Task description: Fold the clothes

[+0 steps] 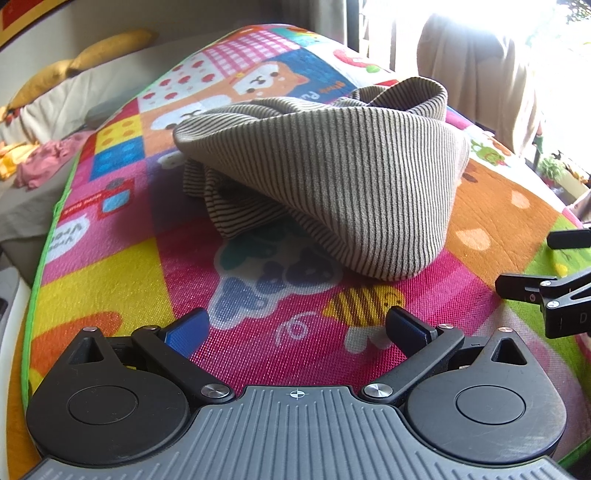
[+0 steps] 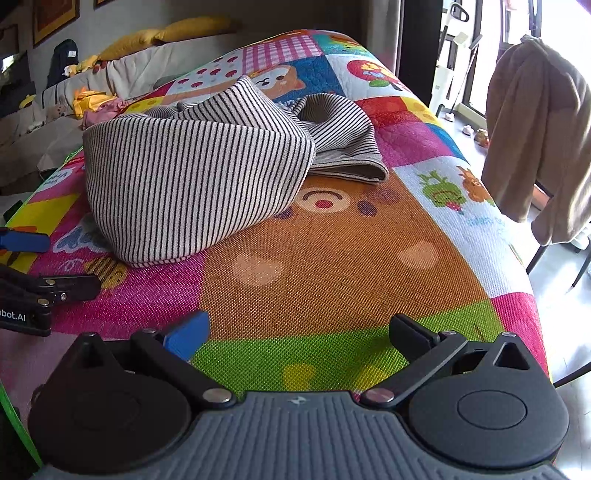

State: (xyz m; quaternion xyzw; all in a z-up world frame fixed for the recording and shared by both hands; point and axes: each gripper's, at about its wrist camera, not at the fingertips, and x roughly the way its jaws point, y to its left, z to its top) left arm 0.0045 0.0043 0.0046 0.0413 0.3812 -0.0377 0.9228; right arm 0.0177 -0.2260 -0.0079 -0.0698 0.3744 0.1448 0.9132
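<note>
A beige garment with thin dark stripes (image 1: 332, 177) lies crumpled in a heap on a colourful cartoon play mat (image 1: 258, 354); it also shows in the right wrist view (image 2: 192, 177). My left gripper (image 1: 295, 328) is open and empty, low over the mat, a short way in front of the heap. My right gripper (image 2: 299, 332) is open and empty over the mat's brown and green patches, to the right of the heap. Each gripper shows at the edge of the other's view: the right one (image 1: 554, 266) and the left one (image 2: 33, 262).
The mat (image 2: 332, 258) covers a raised surface with edges falling away left and right. A sofa with yellow cushions (image 2: 159, 33) and pink clothes (image 1: 48, 162) lies at the left. A chair draped with a beige cloth (image 2: 535, 129) stands at the right.
</note>
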